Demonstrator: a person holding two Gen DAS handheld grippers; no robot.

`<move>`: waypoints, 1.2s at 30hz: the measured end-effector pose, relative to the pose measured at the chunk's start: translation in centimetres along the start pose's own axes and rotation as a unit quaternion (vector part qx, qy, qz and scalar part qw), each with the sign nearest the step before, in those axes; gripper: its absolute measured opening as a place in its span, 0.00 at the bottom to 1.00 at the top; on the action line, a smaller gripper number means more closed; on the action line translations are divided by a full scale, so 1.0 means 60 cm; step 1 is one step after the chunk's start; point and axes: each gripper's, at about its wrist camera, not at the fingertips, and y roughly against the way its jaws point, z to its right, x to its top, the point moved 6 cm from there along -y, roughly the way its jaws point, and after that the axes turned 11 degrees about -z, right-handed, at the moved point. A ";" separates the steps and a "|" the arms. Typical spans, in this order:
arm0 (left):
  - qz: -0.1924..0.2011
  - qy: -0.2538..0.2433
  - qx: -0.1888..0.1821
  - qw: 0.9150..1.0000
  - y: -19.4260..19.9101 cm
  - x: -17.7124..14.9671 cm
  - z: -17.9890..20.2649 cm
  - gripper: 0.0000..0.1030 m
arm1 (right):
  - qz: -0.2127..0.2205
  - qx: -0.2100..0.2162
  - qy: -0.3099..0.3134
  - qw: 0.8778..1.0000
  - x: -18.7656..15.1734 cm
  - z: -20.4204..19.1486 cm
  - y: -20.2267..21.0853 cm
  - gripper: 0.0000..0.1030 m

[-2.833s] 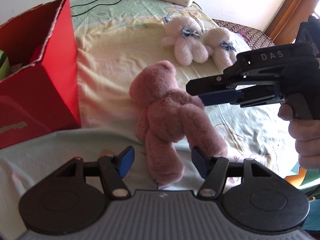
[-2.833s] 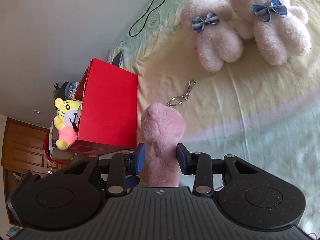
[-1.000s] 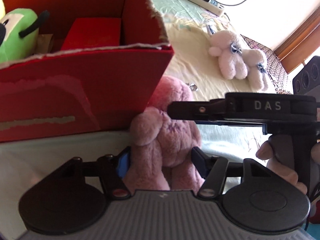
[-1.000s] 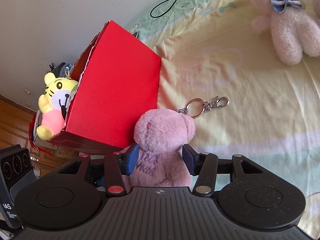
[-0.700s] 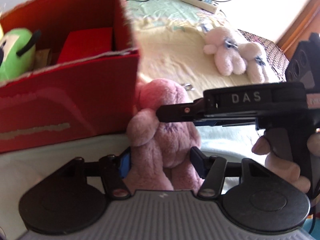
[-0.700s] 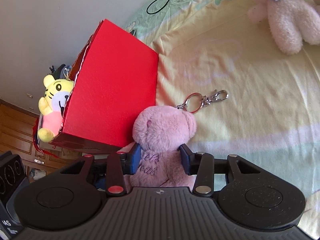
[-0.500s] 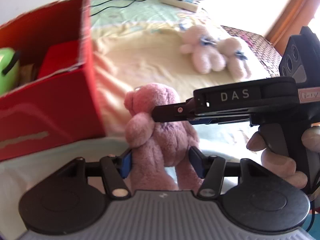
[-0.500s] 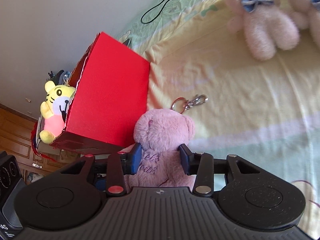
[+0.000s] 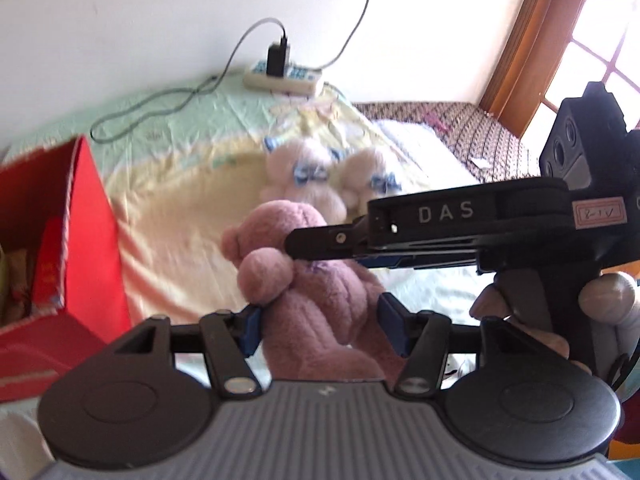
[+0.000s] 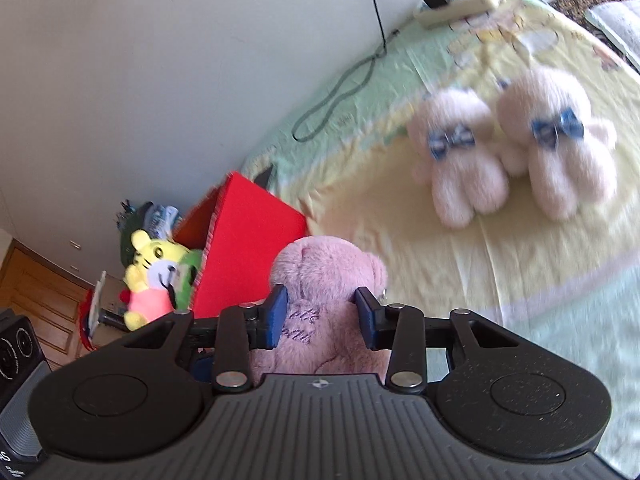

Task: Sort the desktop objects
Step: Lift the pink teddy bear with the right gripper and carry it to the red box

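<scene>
A pink plush bear (image 9: pixel 316 300) is held between both grippers above the bed. My left gripper (image 9: pixel 320 330) is shut on its lower body. My right gripper (image 10: pixel 320 314) is shut on its chest, just under the head (image 10: pixel 324 264), and it reaches in from the right in the left wrist view (image 9: pixel 440 232). A red cardboard box (image 9: pixel 88 240) stands at the left, also shown in the right wrist view (image 10: pixel 248 240). It holds a yellow tiger plush (image 10: pixel 150 276) and a green toy (image 10: pixel 188 276).
Two pale pink plush bears with blue bows (image 10: pixel 508 152) lie on the yellow and green bedsheet (image 10: pixel 380 220), also shown in the left wrist view (image 9: pixel 328 176). A power strip with a charger and cables (image 9: pixel 284 76) lies by the white wall. A wooden window frame (image 9: pixel 516 40) is at the right.
Both grippers have lifted the pink bear and swung away from the red box toward the middle of the bed. The box has slid to the left edge of the views.
</scene>
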 end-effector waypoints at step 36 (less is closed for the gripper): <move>-0.092 0.042 0.033 0.994 -0.121 -0.093 -0.021 0.71 | -0.131 -0.080 0.051 0.987 -0.072 0.047 -0.086 0.43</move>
